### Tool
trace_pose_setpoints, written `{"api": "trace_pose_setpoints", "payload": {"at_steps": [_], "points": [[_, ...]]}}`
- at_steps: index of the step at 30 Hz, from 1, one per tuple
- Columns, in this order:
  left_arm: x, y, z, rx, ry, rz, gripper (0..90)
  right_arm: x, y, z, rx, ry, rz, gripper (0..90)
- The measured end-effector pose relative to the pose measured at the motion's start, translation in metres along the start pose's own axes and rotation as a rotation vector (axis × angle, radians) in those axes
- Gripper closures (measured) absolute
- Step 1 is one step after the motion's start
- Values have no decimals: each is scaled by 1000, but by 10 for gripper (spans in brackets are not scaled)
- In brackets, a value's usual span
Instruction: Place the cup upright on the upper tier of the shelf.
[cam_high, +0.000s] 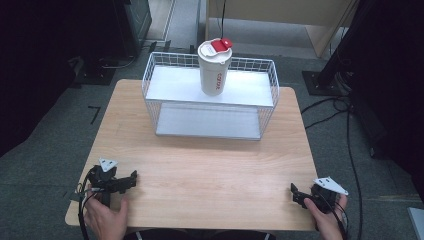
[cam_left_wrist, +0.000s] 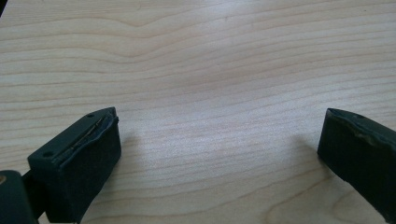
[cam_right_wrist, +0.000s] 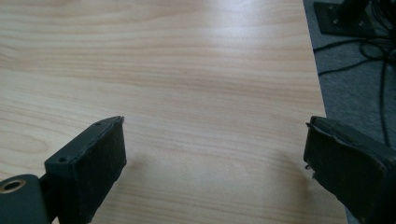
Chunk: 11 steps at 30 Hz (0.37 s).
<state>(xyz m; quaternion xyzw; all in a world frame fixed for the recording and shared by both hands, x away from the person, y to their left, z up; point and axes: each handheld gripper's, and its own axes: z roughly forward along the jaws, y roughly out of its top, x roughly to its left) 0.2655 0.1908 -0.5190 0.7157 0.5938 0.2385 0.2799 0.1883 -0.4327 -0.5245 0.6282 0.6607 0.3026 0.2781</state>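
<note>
A pale wood grain with wavy brown lines is seen across the table (cam_high: 200, 165), on which a white wire basket (cam_high: 210, 107) with white shelves is set. A white cup (cam_high: 215, 70) is marked with red lettering and topped by a white lid carrying a red tab. The left gripper (cam_high: 131, 179) and right gripper (cam_high: 296, 192) are coloured black, each topped by a grey plate.

A light wooden table (cam_high: 210, 170) is being lit evenly from above, its grain showing pale. Grey carpet (cam_high: 45, 165) is being crossed by black cables (cam_high: 345, 125) at the right. Dark equipment (cam_high: 75, 35) is standing at the left, and a pale wooden cabinet (cam_high: 300, 15) behind.
</note>
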Motion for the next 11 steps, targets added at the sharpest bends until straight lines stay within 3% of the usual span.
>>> {"api": "trace_pose_setpoints", "payload": {"at_steps": [4,11], "points": [[0,0,0,0,0,0,0,1,0,2,33,-22,3,41],[0,0,0,-1,0,1,0,-3,0,3,44,-4,21,39]]}}
